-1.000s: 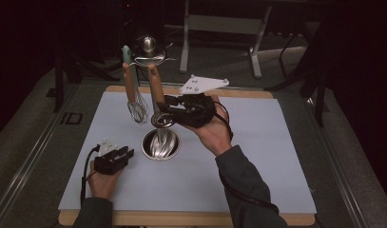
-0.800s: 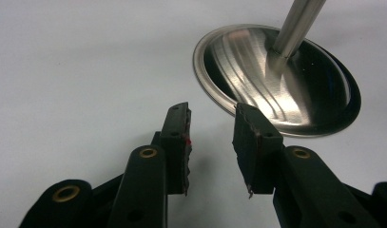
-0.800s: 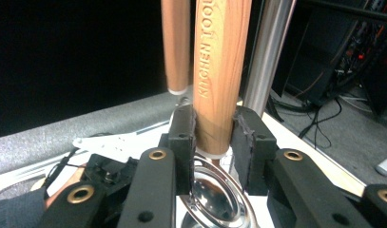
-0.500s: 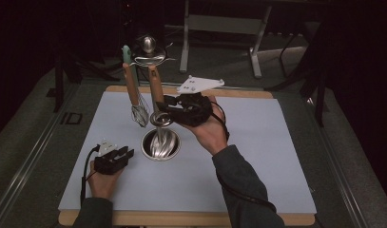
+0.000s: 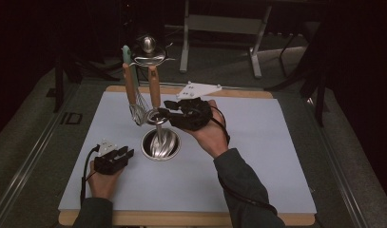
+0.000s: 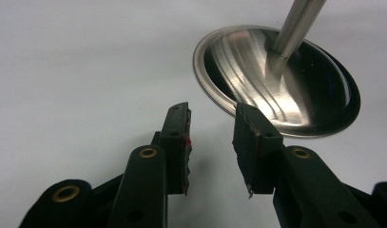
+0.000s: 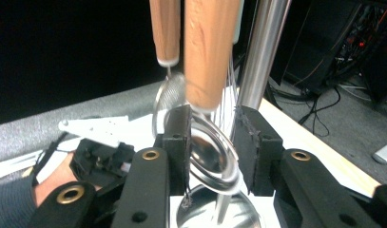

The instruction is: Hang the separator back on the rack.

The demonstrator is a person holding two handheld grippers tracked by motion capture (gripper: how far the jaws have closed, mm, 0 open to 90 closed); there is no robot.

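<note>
White mat [image 5: 257, 156] carries the steel utensil stand [image 5: 160, 142]. Right gripper [image 5: 163, 112]: jaws just opened wider, the hanging wooden-handled strainer [image 7: 208, 142] between them, contact unclear. Left gripper [image 5: 127, 154] rests open, empty, near the stand's base.

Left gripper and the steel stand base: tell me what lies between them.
Nothing: in the left gripper view, bare white mat runs from the open left gripper to the rim of the steel stand base; the high view agrees.
</note>
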